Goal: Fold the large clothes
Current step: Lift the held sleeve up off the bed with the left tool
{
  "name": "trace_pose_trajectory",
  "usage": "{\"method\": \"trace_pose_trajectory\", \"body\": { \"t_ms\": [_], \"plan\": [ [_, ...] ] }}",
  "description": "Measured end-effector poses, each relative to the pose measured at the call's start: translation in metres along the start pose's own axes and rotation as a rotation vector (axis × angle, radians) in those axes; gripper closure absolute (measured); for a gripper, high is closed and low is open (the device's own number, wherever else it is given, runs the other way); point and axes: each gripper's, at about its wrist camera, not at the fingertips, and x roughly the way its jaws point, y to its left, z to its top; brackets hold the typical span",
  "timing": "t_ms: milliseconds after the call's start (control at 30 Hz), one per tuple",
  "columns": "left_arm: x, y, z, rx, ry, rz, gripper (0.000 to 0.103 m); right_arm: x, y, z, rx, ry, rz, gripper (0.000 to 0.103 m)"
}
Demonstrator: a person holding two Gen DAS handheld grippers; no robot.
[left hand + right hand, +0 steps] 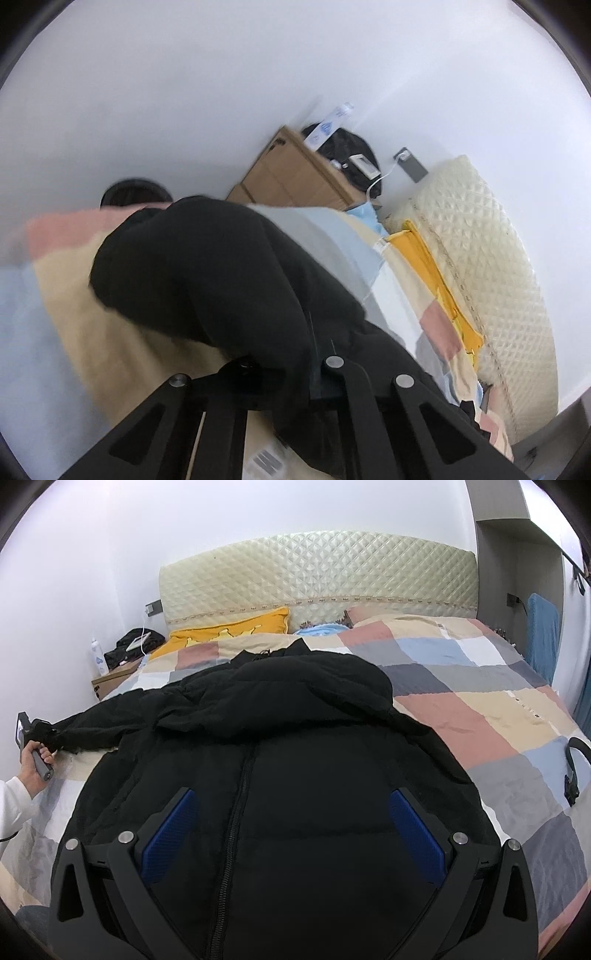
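Note:
A black puffer jacket [295, 738] lies front up on the patchwork quilt [461, 709], zip closed, hood toward the headboard. My right gripper [295, 834] hovers open over the jacket's lower front, its blue pads [173, 834] wide apart with nothing between them. At the far left a hand [35, 760] holds my left gripper [51, 734], which is shut on the end of the jacket's stretched-out sleeve. In the left wrist view the left gripper [288, 373] is buried in the black sleeve [207, 266], whose fabric bunches over the shut fingers and is lifted off the quilt [122, 332].
A yellow pillow [229, 629] and a quilted cream headboard [317, 572] are at the bed's far end. A wooden bedside table [110, 681] on the left carries a bottle [98, 657] and a black bag [136, 640]. A black strap [574, 768] lies on the bed's right edge.

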Motion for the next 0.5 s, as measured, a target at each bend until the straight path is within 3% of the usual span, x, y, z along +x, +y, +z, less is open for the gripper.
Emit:
{"method": "trace_pose_trajectory", "body": {
  "t_ms": [233,333,500],
  "plan": [
    [-0.054,-0.053,0.017,0.095,-0.042,-0.017,0.097,-0.020,-0.001,0.000,-0.028,-0.034,0.029,0.000],
    [-0.081,-0.084,0.018,0.095,-0.064,-0.073,0.098,-0.030,-0.004,0.000,-0.034,-0.062,0.048,0.000],
    [-0.128,-0.151,0.016,0.189,-0.091,-0.153,0.098,-0.046,-0.008,-0.001,-0.047,-0.097,0.055,0.000]
  ]
}}
